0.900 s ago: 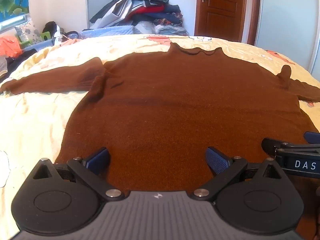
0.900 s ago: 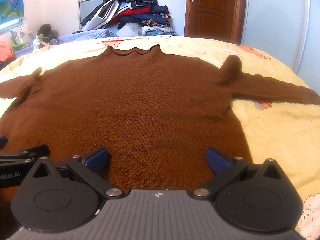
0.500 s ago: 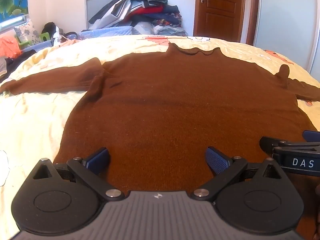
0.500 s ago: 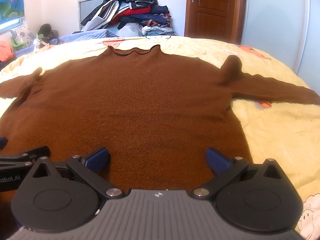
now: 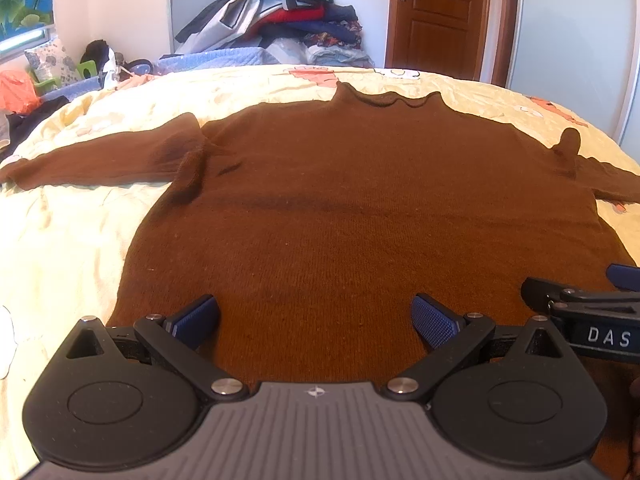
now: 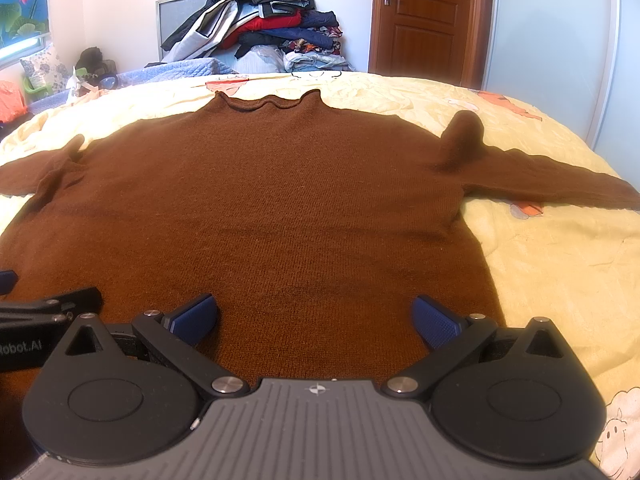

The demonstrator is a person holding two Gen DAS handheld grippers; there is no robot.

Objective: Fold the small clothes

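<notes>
Two grippers hang side by side over the near hem of a brown sweater (image 5: 360,208), and almost nothing has changed over the last second: the earlier views match the present ones but for a faint drift of the left wrist view, so the fold has not begun.

The left gripper (image 5: 316,320) has its blue pads spread as wide as they go, with only knit fabric lying flat below and beyond them, nothing pinched. The right gripper (image 6: 316,320) stands the same way, fully spread and empty. Each one shows at the edge of the other's view, so they sit close together.

The sweater lies face-flat on a yellow bedspread (image 6: 552,264), hem just under the fingertips, collar (image 6: 272,102) far ahead of them, one sleeve (image 5: 100,160) stretched out to the left of the left fingers and the other sleeve (image 6: 540,184) out to the right of the right fingers.

With the garment laid out and both tools idle, the likely first move is a reach outward for a sleeve or side edge.
</notes>
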